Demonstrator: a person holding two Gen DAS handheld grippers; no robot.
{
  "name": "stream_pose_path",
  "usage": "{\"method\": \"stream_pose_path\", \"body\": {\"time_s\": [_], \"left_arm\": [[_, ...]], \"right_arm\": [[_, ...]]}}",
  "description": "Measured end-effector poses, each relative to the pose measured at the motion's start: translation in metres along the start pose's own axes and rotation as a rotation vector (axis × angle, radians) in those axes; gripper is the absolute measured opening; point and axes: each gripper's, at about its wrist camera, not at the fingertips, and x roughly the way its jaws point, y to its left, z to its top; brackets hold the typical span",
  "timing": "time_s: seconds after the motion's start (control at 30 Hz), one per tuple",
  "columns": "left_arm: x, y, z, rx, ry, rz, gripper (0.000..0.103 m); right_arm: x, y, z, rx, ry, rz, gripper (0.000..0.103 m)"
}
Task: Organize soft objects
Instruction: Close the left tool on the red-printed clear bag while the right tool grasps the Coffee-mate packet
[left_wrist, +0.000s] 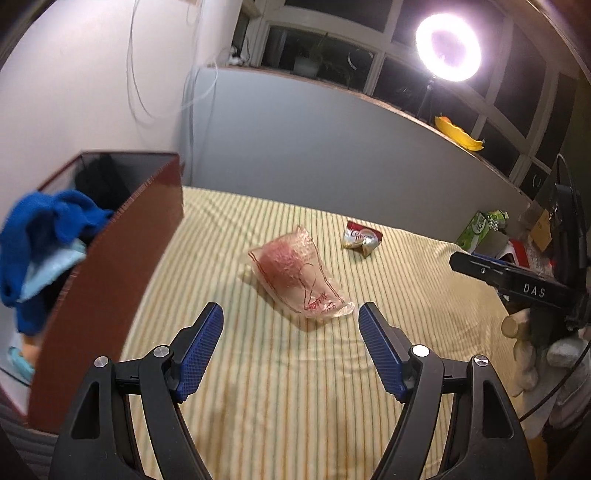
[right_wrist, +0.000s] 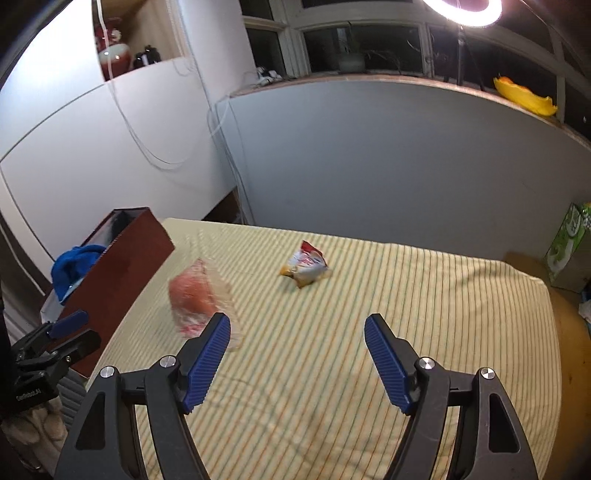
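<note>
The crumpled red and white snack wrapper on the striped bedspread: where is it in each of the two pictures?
Left wrist view: the snack wrapper lies right of centre, beyond the pink plastic bag.
Right wrist view: it lies at centre, right of the blurred bag.
Shared landmark: the brown box at the left.

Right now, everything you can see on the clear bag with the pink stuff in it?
The clear plastic bag is a crinkly see-through pouch with red printing near its flat, near end and a pink, soft-looking mass filling its far end. It lies on its side on the striped yellow cloth, touching nothing else. It sits between the red-brown box and the crumpled snack wrapper, just ahead of the open left gripper. In the right wrist view it is motion-blurred; whether it is sealed cannot be told.
</note>
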Motion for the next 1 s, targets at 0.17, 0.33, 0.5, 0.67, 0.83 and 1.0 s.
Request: {"method": "stream_pose_path", "body": {"time_s": [0.17,0.33,0.5,0.67,0.83,1.0], "left_arm": [[0.031,-0.001,0.002,-0.052,0.051,-0.019,0.076],[0.057,-0.003,0.009,-0.088,0.076,-0.012,0.076],[0.083,-0.004,0.016,-0.112,0.093,0.022,0.076],[0.098,-0.005,0.02,-0.123,0.102,0.053,0.076],[0.109,-0.007,0.024,-0.117,0.112,0.074,0.076],[0.12,-0.007,0.027,-0.118,0.119,0.1,0.076]], "right_arm": [[0.025,-0.004,0.011,-0.016,0.026,-0.017,0.072],[0.056,-0.005,0.028,-0.043,0.057,-0.003,0.072],[0.083,-0.007,0.041,-0.069,0.076,-0.003,0.072],[0.11,-0.004,0.051,-0.103,0.106,-0.012,0.072],[0.133,-0.008,0.055,-0.082,0.138,0.01,0.072],[0.148,-0.005,0.057,-0.097,0.16,0.01,0.072]]}}
